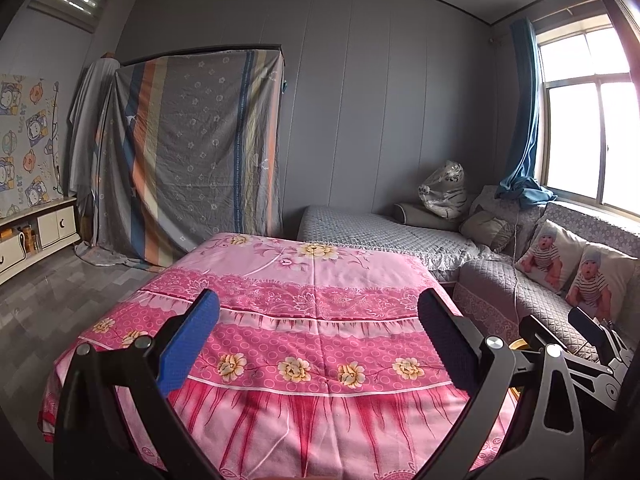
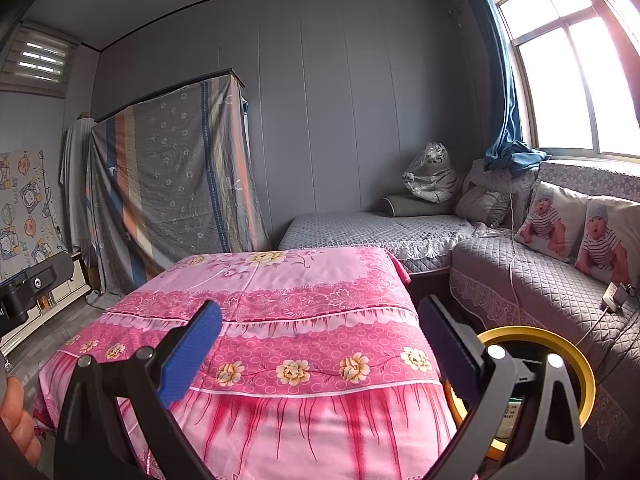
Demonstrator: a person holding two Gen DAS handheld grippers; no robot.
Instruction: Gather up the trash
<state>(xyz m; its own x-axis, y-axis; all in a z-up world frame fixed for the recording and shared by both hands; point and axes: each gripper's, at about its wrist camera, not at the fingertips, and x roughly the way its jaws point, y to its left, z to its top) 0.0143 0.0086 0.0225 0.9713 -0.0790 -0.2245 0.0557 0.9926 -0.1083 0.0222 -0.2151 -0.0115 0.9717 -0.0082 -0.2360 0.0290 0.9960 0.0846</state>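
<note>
Left gripper [image 1: 318, 340]: fingers spread, empty, above pink floral cloth [image 1: 304, 320]. Right gripper [image 2: 320, 340]: fingers spread, empty, above same cloth; yellow-rimmed bin [image 2: 576, 356] right of cloth.

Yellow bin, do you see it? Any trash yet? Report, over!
Left gripper open, empty. Right gripper open, empty. Yellow-rimmed bin low right, between pink-covered table and sofa. No trash visible on the cloth; nothing blocking.

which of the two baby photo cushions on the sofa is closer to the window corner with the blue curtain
The left baby photo cushion, beside the grey cushion under the blue curtain; the other baby photo cushion sits further right along the sofa.
</note>
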